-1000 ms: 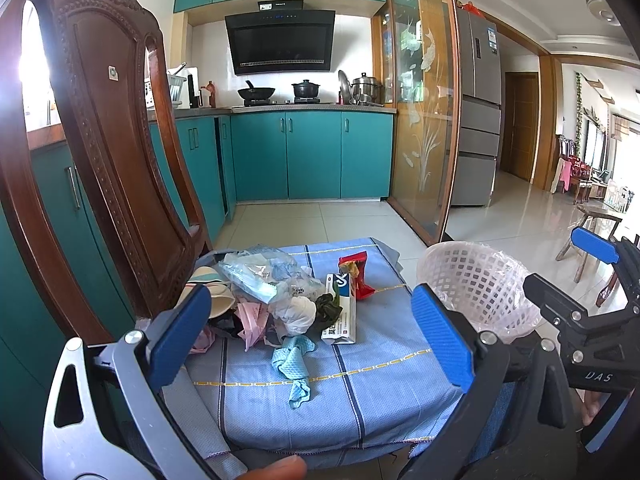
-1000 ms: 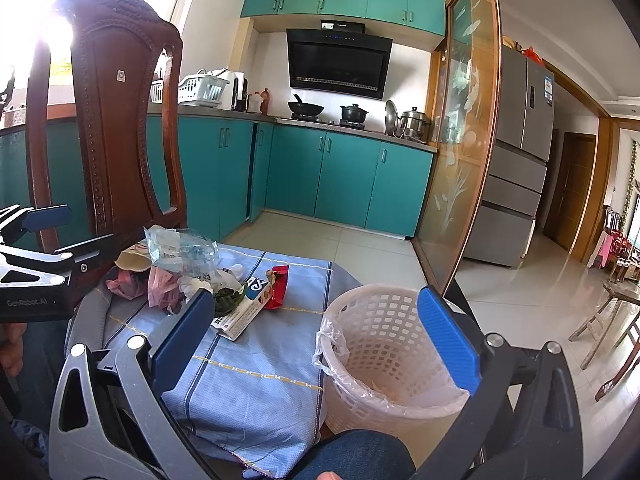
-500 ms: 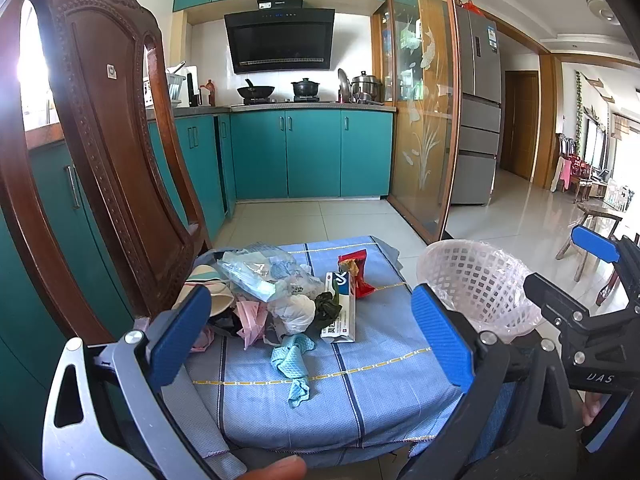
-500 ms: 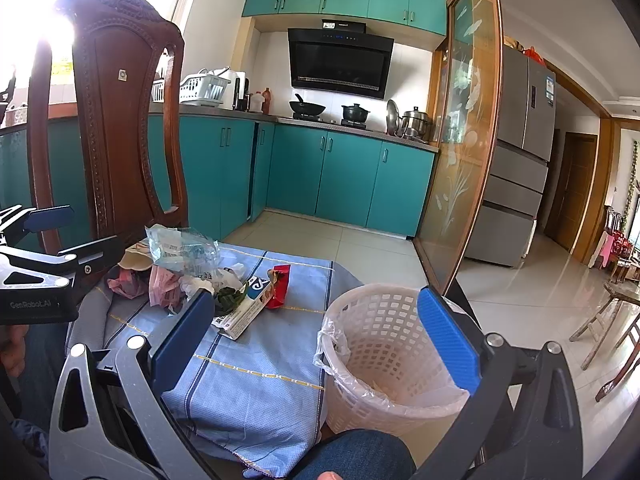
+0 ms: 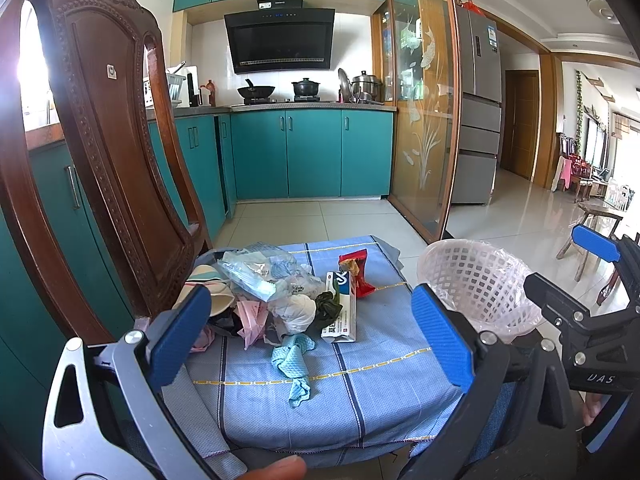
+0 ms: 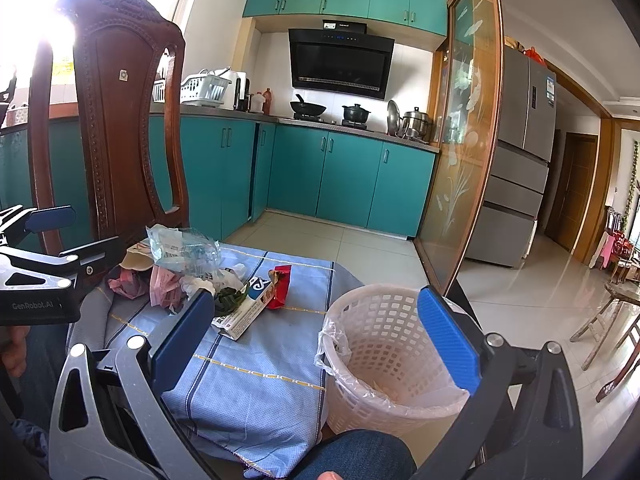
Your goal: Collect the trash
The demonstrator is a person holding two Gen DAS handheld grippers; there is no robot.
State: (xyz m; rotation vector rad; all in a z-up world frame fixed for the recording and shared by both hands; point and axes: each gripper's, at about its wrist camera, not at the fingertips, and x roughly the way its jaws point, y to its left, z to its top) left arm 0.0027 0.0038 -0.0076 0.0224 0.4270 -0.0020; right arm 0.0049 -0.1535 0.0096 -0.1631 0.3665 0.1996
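Comparing with a second ago, nothing has shifted: both tools hover in the same spots, so collection has not started. Left hand-held gripper (image 5: 310, 334) spread wide, empty, aimed at the trash pile (image 5: 272, 296) at the far left of the blue checked cloth (image 5: 360, 376). Right hand-held gripper (image 6: 316, 338) also spread, empty, over the white lattice basket (image 6: 384, 344), which sits just beside the cloth's right edge. Pile is mixed: crinkled clear plastic bag (image 5: 252, 268), wadded white tissue (image 5: 298, 308), flat cardboard box (image 5: 340, 308), glossy red wrapper (image 5: 358, 272), limp teal rag (image 5: 294, 364). Basket is rigid, lined with thin film. Rag looks the nearest first pick.
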